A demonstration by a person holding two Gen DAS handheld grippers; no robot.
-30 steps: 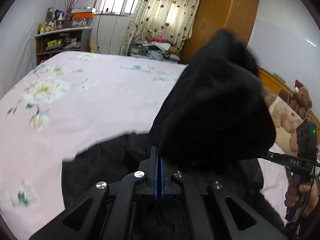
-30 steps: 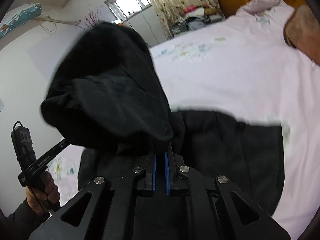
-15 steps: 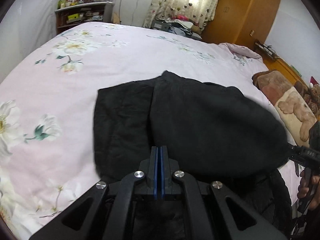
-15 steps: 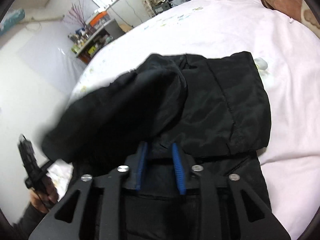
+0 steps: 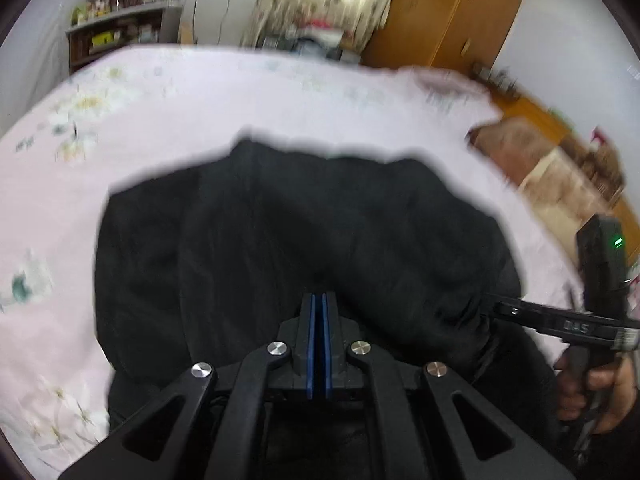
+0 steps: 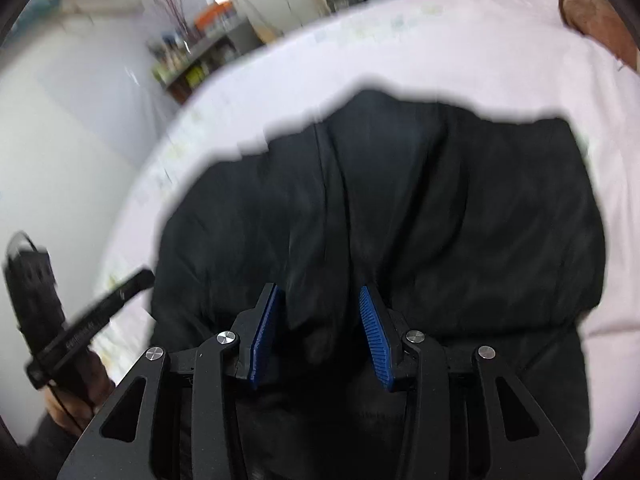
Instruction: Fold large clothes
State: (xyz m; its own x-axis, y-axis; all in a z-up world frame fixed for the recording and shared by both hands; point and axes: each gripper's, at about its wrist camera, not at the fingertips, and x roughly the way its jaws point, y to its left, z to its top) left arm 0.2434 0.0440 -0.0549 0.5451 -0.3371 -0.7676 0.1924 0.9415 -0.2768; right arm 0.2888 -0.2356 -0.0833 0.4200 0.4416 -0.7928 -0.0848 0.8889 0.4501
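Observation:
A large black garment (image 5: 304, 232) lies folded over on the pink floral bed; it also fills the right wrist view (image 6: 400, 216). My left gripper (image 5: 319, 300) has its blue pads pressed together at the garment's near edge; the fabric hides the tips, and a pinched hem is not clear. My right gripper (image 6: 320, 300) is open, its blue pads apart over the black fabric, holding nothing. The right gripper also shows at the right edge of the left wrist view (image 5: 560, 320). The left one shows at the left of the right wrist view (image 6: 80, 328).
The pink bedsheet (image 5: 120, 120) spreads around the garment. A brown blanket with a bear print (image 5: 560, 172) lies at the right. A wooden wardrobe (image 5: 452, 12), a curtain and a cluttered shelf (image 5: 116, 32) stand beyond the bed.
The raised half of the garment has come down and now lies flat over the other half. My right gripper has opened and let go of the fabric. Both views are blurred by motion.

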